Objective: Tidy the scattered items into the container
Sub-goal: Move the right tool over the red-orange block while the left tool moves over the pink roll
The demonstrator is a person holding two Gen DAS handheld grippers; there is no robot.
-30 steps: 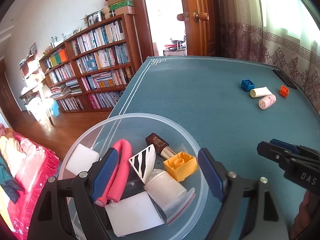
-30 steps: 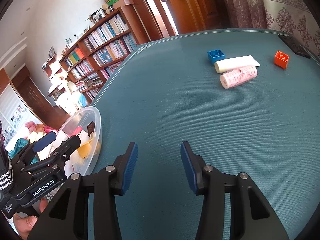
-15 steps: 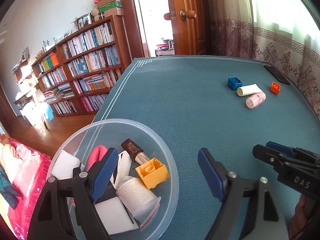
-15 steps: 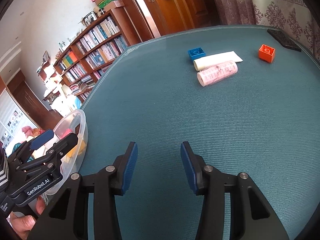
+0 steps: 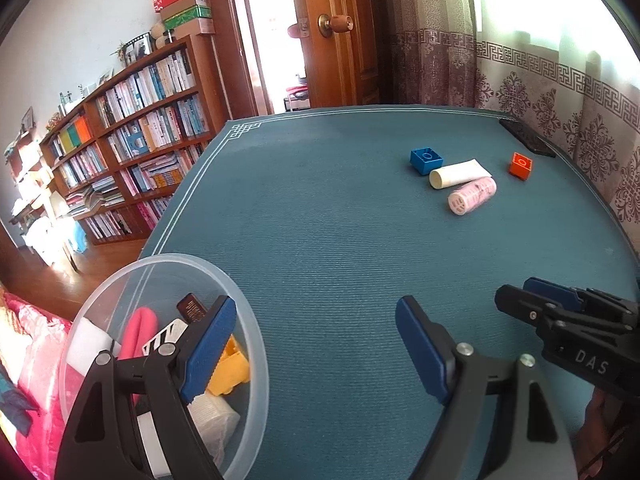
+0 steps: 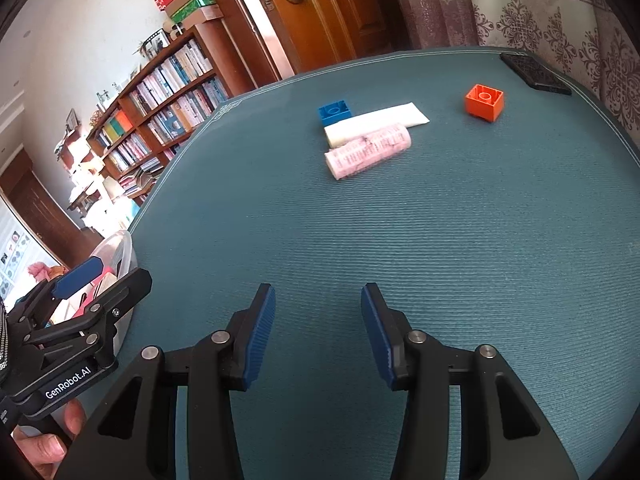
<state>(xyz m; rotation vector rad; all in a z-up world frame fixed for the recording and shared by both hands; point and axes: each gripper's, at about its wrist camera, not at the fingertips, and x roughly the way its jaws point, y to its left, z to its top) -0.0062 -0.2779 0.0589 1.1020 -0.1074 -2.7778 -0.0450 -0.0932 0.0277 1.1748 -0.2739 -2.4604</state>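
1. Bookshelves [image 5: 132,148] fill the wall left of the tabletop [image 5: 340,240], well beyond the bowl.
2. Clear plastic bowl [image 5: 256,344] sits at the near-left corner of the teal tabletop. Inside it lie a pink curved item [image 5: 136,330], a striped black-and-white piece [image 5: 162,340], a dark brown bottle [image 5: 191,307], a yellow block [image 5: 232,368], a white roll [image 5: 214,420] and a white pad [image 5: 86,344].
3. Left claw [image 5: 308,344] stands wide and empty; its left finger overlaps the bowl's right side in the left wrist view, its right finger is over bare tabletop to the right of the bowl.
4. Right claw [image 6: 318,332] is to the right of the bowl, also spread wide and empty, above bare tabletop, pointing toward the far items.
5. Blue block [image 6: 335,112] lies far across the tabletop from the bowl, just beside the capped end of a white tube [image 6: 376,122].
6. Pink printed roll [image 6: 368,150] lies alongside the white tube, on the side nearer the bowl, touching or nearly so.
7. Orange block [image 6: 484,102] stands apart to the right of that cluster, farther again from the bowl.
8. Black flat device [image 6: 534,72] rests at the far right edge of the tabletop, beside the patterned curtain [image 5: 580,112].
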